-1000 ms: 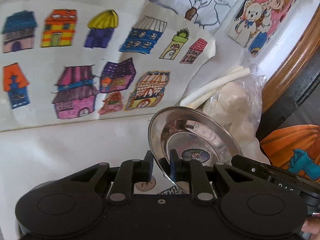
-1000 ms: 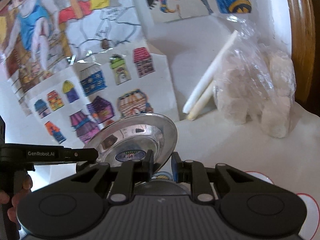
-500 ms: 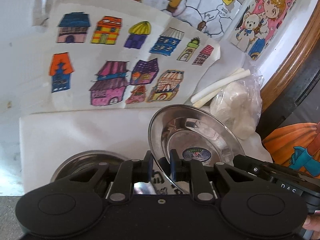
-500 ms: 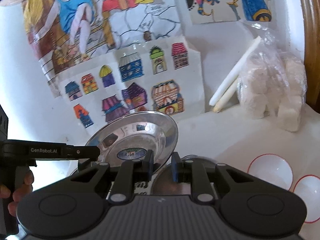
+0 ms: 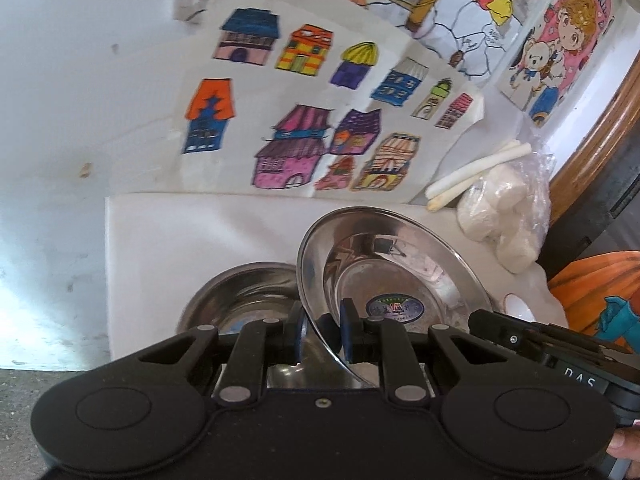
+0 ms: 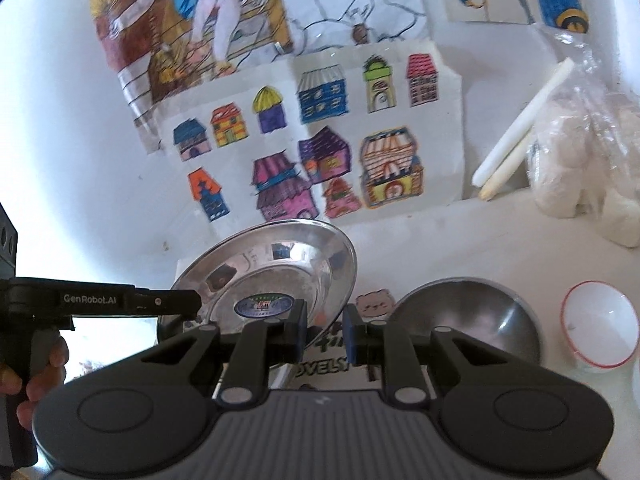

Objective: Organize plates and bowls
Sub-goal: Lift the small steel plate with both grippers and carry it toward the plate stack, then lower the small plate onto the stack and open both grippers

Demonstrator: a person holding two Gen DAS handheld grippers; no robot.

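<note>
Above the white bench point(image 6: 460, 240), both tools, left tool point(image 5: 322, 334) and right tool point(image 6: 325, 330), are clamped on opposite rims of a tilted steel plate point(image 6: 276, 272), apparently to carry it steadily toward the steel bowl point(image 6: 464, 316).

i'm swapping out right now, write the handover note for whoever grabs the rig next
Left gripper: shut on the rim of the steel plate, held tilted above the table.
Right gripper: fingers straddle the same plate's opposite rim; actual contact cannot be told.
On the white table: steel bowl below and beside the plate, red-rimmed white bowl to its right.
Done: plate lifted.
Left: set the plate down, probably with the bowls; nothing looks stacked yet.
</note>
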